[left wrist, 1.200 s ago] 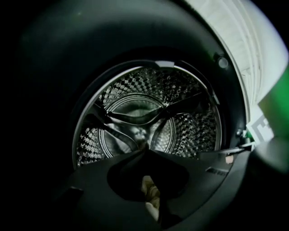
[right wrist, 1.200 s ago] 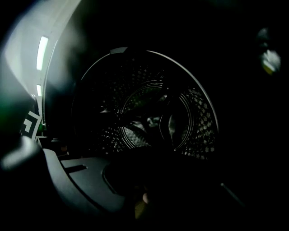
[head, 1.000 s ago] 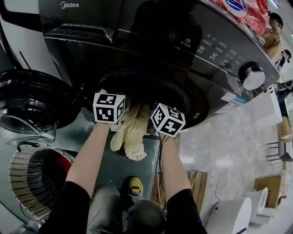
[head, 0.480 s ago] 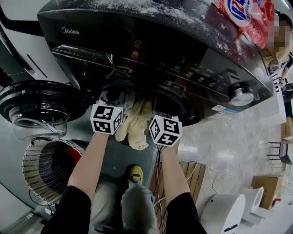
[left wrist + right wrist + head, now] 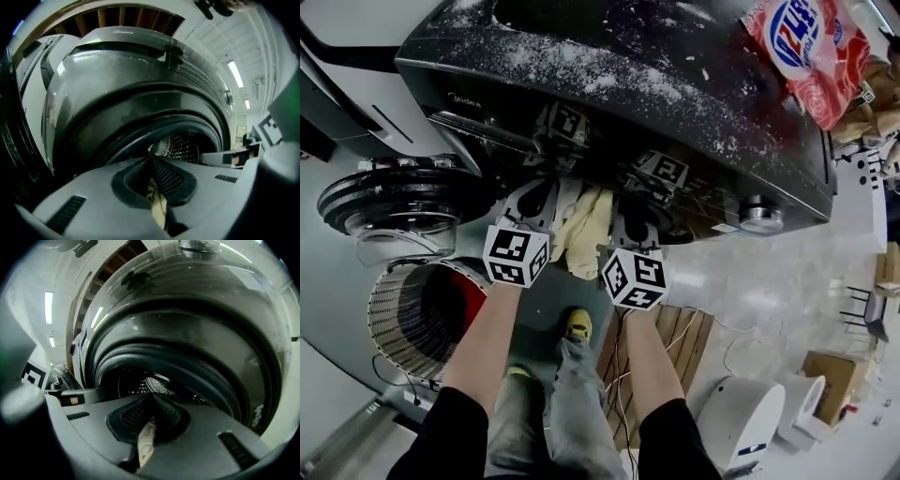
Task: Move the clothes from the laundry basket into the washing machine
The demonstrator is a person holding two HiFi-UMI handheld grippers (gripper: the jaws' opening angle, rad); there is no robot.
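Note:
A pale yellow cloth (image 5: pixel 584 230) hangs between my two grippers in front of the dark washing machine (image 5: pixel 694 103). My left gripper (image 5: pixel 534 204) is shut on one end of the cloth (image 5: pixel 158 206), and my right gripper (image 5: pixel 636 227) is shut on the other end (image 5: pixel 146 442). In both gripper views the jaws point at the open drum mouth (image 5: pixel 180 147) (image 5: pixel 140 380), just in front of it. The white slatted laundry basket (image 5: pixel 408 323) stands at lower left with a red garment (image 5: pixel 469 298) inside.
The machine's round glass door (image 5: pixel 398 202) stands open at left, above the basket. A red and white detergent bag (image 5: pixel 811 52) lies on the dusty machine top. A wooden pallet with cables (image 5: pixel 675 347) and white cylindrical bins (image 5: pixel 750 427) stand at the right.
Both grippers have risen with the yellow cloth and come closer to the drum mouth. The head view now looks down on the machine's top.

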